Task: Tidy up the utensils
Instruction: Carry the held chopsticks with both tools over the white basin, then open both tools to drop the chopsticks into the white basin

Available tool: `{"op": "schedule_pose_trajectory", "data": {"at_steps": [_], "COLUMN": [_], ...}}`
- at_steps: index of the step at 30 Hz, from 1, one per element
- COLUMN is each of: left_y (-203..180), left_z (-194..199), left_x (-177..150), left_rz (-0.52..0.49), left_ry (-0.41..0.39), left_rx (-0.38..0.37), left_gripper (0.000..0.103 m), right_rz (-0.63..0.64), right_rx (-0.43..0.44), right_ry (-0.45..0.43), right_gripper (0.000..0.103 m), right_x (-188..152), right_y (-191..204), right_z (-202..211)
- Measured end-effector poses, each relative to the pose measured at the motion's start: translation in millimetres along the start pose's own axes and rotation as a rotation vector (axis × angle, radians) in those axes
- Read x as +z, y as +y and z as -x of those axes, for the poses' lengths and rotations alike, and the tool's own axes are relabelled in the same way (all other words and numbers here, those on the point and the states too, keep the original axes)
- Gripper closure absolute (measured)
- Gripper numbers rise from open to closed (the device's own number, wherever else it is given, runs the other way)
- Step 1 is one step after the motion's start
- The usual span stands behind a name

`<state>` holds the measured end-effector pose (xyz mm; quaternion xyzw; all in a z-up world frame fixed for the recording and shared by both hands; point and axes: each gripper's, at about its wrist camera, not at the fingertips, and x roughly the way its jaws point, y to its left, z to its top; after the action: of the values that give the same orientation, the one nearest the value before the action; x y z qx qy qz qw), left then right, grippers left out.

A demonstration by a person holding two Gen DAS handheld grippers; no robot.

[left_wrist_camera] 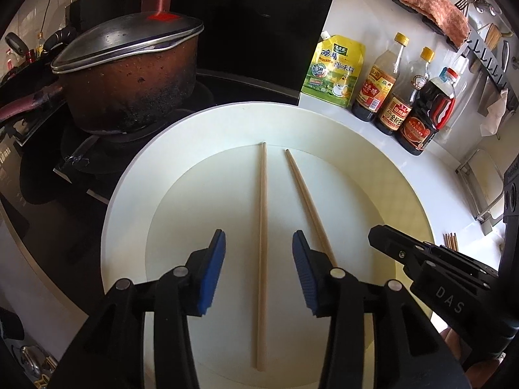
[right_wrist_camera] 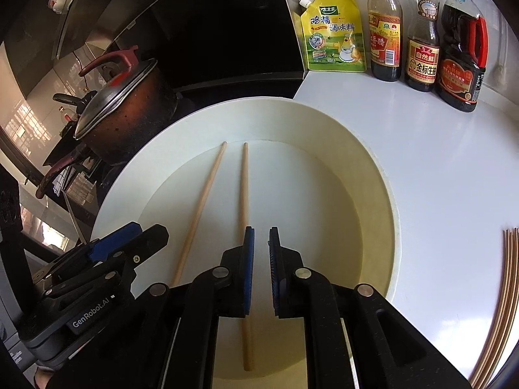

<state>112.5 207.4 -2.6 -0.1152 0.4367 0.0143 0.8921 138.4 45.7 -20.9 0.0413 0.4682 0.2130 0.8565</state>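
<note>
From the left wrist, the left gripper [left_wrist_camera: 259, 248] is hovering with fingers spread wide over a white plate [left_wrist_camera: 129, 194]; one chopstick [left_wrist_camera: 262, 243] is lying between them, the other chopstick [left_wrist_camera: 305, 194] passing under the right finger.

From the right wrist, the right gripper [right_wrist_camera: 261, 243] is showing a narrow gap, holding nothing, one chopstick [right_wrist_camera: 244, 188] running beneath its left finger [right_wrist_camera: 248, 265].

left gripper [right_wrist_camera: 129, 243]: GenRobot.AI | right gripper [left_wrist_camera: 389, 243]: DAS | yellow pouch [right_wrist_camera: 334, 35]: 鸡精调味料
</note>
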Motion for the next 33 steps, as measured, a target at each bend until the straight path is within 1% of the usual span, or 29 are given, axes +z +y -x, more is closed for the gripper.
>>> {"op": "schedule_pose_trajectory", "data": {"at_steps": [8, 10, 12, 17, 18, 19, 22, 25, 27, 31, 33], "left_y": [-6.7, -9.8, -13.6, -24.0, -26.7, -29.4, -39.0, -50.9, -59.8, -80.1, -90.1], "left_z": [19.3, 23.9, 28.6, 39.4, 42.0, 45.0, 54.6, 62.4, 66.9, 73.8, 76.5], "left_x": [-11.0, -13.1, -15.3, -20.3, -20.9, -21.5, -24.4, -27.6, -30.1, -34.6, -37.8], "left_rz": [-0.011, -0.017, -0.023, -0.036, -0.040, -0.044, -0.059, -0.071, -0.084, -0.112, -0.123], "left_ry": [-0.027, -0.033, -0.042, -0.054, -0.060, -0.066, -0.087, -0.099, -0.105, -0.115, -0.119], "left_rx": [0.020, 0.028, 0.035, 0.040, 0.042, 0.042, 0.041, 0.025, 0.012, -0.014, -0.028], "left_gripper": [0.049, 0.048, 0.044, 0.042, 0.040, 0.039, 0.037, 0.034, 0.030, 0.027, 0.024], "right_rz": [0.013, 0.011, 0.014, -0.002, -0.010, -0.018, -0.029, -0.043, -0.054, -0.071, -0.087], "right_rx": [-0.003, -0.013, -0.033, -0.043, -0.049, -0.055, -0.083, -0.106, -0.116, -0.152, -0.167], "right_ry": [-0.037, -0.055, -0.088, -0.131, -0.138, -0.147, -0.168, -0.181, -0.192, -0.215, -0.229], "right_gripper": [0.093, 0.086, 0.080, 0.078, 0.075, 0.070, 0.065, 0.062, 0.060, 0.059, 0.057], "right_x": [-13.7, -18.9, -24.9, -37.4, -39.4, -42.0, -51.5, -59.7, -65.5, -77.7, -84.3], "right_y": [1.3, -0.9, -2.3, -11.7, -14.6, -17.2, -25.6, -36.7, -44.6, -60.6, -70.5], "right_z": [21.9, 30.4, 41.0, 63.8, 68.3, 73.1, 87.5, 100.4, 110.1, 131.0, 142.4]}}
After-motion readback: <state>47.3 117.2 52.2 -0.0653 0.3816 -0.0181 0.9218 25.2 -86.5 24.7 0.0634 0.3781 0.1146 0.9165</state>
